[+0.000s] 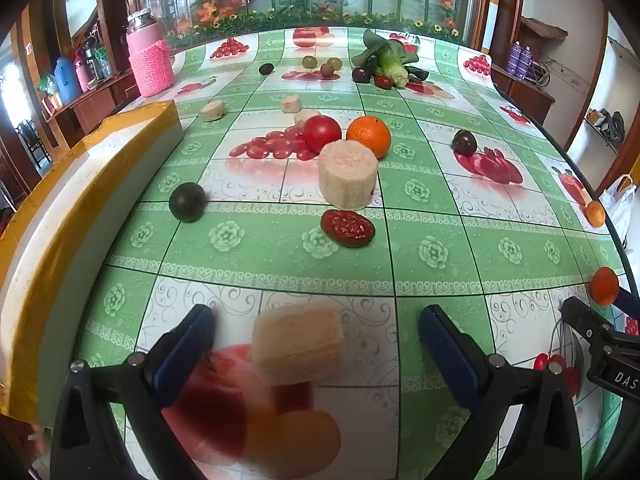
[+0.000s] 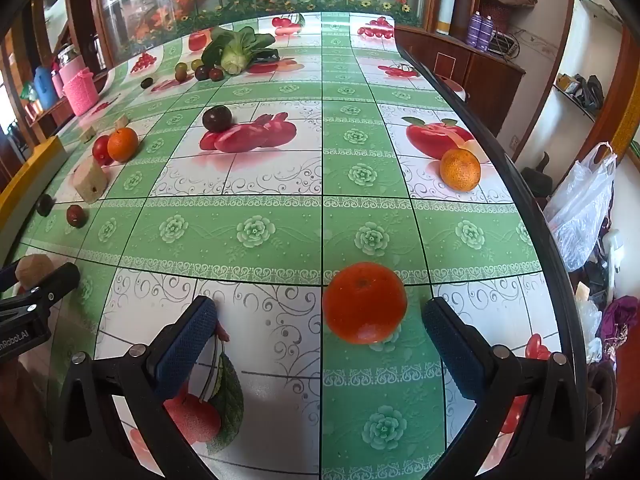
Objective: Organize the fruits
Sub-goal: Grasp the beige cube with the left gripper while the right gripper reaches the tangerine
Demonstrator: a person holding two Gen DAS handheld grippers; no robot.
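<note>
My left gripper (image 1: pixel 316 340) is open, with a pale sugarcane chunk (image 1: pixel 298 346) lying blurred on the table between its fingers. Ahead lie a red date (image 1: pixel 347 228), a larger sugarcane chunk (image 1: pixel 347 174), a tomato (image 1: pixel 322 133), an orange (image 1: pixel 369 136), a dark round fruit (image 1: pixel 187 202) and a plum (image 1: pixel 464 143). My right gripper (image 2: pixel 320 332) is open, with a reddish orange (image 2: pixel 364 303) resting on the table between its fingers, nearer the right finger. Another orange (image 2: pixel 460 169) sits at the right table edge. The left gripper shows at the right wrist view's left edge (image 2: pixel 36 300).
A white foam box with yellow tape (image 1: pixel 80 184) runs along the table's left side. At the far end lie a leafy green vegetable (image 1: pixel 392 60), small grapes and plums (image 1: pixel 326 65) and a pink-sleeved jar (image 1: pixel 150 60). The table edge (image 2: pixel 532 208) drops off at right.
</note>
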